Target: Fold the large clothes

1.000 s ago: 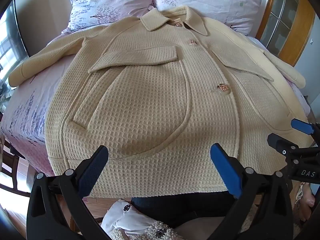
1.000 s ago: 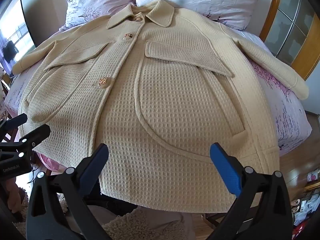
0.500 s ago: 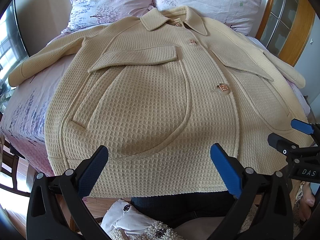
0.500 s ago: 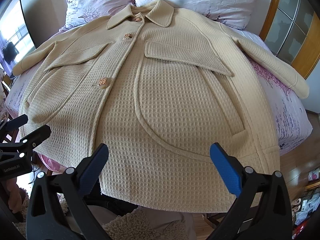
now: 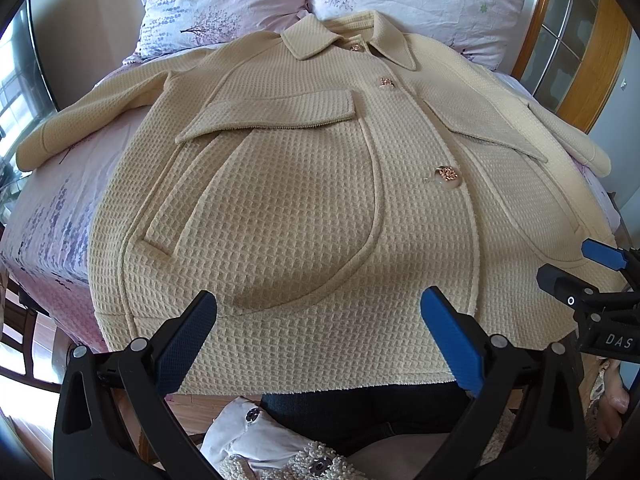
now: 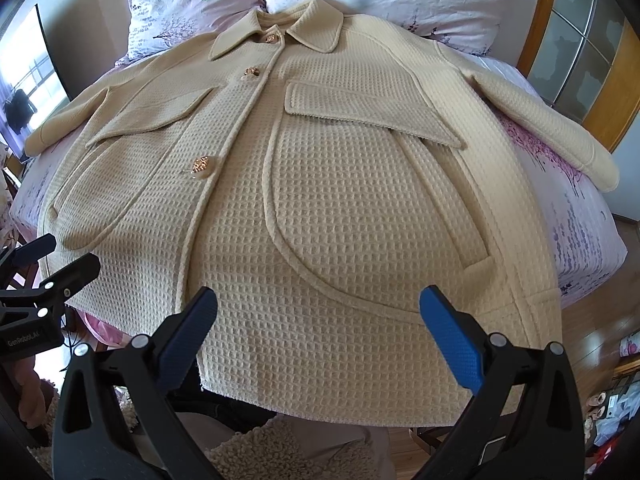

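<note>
A cream waffle-knit jacket (image 5: 304,208) lies flat and front-up on the bed, buttoned, collar toward the pillows, both sleeves spread out; it also fills the right wrist view (image 6: 352,216). My left gripper (image 5: 318,336) is open and empty, held just above the hem on the jacket's left half. My right gripper (image 6: 318,336) is open and empty above the hem on the right half. Each gripper shows at the edge of the other's view, the right one (image 5: 596,276) and the left one (image 6: 44,264).
The bed sheet (image 5: 52,216) is pink with a floral print, with two matching pillows (image 5: 224,0) at the head. A wooden-framed glass door (image 6: 580,40) stands at the right. Wooden floor (image 6: 588,320) and clutter lie beside the bed. The person's lap is below the hem.
Both grippers have barely shifted; the right wrist view has drifted slightly toward the jacket. Nothing was grasped or released.
</note>
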A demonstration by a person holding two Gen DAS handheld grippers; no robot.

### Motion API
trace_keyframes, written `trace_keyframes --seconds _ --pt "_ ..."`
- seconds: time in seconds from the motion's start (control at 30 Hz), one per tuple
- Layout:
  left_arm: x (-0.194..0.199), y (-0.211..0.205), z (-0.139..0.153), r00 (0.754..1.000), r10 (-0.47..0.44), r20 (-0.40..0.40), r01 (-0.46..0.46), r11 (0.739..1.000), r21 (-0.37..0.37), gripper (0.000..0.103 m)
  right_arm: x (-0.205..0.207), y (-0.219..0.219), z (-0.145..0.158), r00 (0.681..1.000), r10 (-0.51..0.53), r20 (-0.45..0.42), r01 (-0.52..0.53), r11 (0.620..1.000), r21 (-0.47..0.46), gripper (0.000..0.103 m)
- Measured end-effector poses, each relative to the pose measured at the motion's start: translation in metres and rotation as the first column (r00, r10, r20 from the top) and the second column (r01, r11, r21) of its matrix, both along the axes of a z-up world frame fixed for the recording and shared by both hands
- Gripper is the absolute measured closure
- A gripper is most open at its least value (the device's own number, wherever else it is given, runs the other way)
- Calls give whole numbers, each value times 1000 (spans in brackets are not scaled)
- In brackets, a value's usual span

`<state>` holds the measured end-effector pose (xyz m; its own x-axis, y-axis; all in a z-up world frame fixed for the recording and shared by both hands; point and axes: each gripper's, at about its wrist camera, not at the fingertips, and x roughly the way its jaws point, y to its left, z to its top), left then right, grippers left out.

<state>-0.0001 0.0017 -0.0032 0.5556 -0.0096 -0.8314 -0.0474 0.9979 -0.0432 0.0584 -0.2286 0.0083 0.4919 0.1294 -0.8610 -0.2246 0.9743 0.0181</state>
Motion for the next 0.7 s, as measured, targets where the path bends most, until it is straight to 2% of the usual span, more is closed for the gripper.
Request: trace_keyframes --seconds 0.7 --pt "0 2 0 1000 4 0 -4 1000 -4 1 -1 1 -2 1000 5 1 -5 1000 14 2"
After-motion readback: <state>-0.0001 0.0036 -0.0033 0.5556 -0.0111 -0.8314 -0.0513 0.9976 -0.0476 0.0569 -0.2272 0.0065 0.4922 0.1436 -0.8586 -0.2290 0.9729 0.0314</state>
